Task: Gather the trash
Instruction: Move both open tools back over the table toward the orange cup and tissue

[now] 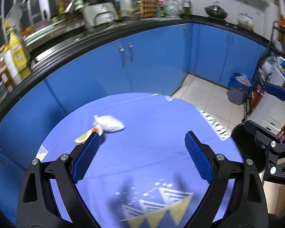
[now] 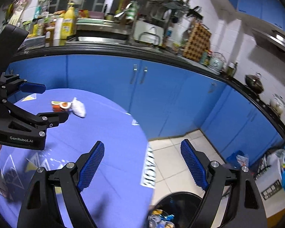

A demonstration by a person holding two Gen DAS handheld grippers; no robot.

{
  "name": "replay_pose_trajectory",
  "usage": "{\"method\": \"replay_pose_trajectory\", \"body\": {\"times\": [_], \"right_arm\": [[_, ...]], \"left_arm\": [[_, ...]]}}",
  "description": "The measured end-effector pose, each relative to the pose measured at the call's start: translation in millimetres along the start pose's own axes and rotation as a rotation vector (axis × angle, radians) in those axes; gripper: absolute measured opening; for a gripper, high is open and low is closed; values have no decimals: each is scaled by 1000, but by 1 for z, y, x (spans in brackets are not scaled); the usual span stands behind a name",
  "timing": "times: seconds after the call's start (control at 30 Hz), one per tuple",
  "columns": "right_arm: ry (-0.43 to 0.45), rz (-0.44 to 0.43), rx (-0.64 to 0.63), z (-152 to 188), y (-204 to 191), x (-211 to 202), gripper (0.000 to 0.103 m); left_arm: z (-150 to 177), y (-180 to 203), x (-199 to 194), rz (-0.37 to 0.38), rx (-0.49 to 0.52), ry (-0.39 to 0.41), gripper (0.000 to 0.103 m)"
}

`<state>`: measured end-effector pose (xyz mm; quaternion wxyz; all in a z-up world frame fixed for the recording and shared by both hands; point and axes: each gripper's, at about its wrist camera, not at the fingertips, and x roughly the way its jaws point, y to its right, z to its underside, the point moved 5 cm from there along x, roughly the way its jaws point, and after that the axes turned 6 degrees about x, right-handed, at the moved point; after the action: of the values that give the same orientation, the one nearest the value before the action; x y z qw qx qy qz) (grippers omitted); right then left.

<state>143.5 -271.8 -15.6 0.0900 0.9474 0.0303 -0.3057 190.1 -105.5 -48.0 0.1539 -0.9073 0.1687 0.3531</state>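
A crumpled white tissue [image 1: 110, 123] and an orange-and-white wrapper [image 1: 85, 135] lie together on the round table's blue cloth [image 1: 142, 152]. My left gripper [image 1: 142, 139] is open and empty above the table, its left fingertip beside the wrapper. In the right wrist view the tissue [image 2: 78, 108] and wrapper [image 2: 59, 106] lie at the far left. My right gripper [image 2: 142, 148] is open and empty, over the table's right edge. Below it stands a black trash bin [image 2: 180, 207] with trash inside [image 2: 161, 218]. The left gripper [image 2: 47, 102] shows at the left there.
Blue cabinets [image 1: 142, 60] under a black countertop [image 1: 104, 32] crowded with bottles and cookware run behind the table. A small grey bin with a blue bag [image 1: 237, 90] stands on the tiled floor [image 1: 209, 98]. A wire rack [image 1: 260, 87] stands at the right.
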Motion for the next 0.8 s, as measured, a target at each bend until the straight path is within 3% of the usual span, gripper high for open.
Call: {"method": "replay_pose_trajectory", "body": {"times": [0.2,0.5,0.8], "right_arm": [[-20,-61,-44,-16,-49,27,80],[-65,-114,-135,-25,-111,67,80],[-121,-122,-155,-20,-130,103,80]], "left_arm": [[21,-51,13,-20,-61,-34,90],[40,-97,38,-19,-121,-66,90],[52,-119,75,1,-136,-115,90]]}}
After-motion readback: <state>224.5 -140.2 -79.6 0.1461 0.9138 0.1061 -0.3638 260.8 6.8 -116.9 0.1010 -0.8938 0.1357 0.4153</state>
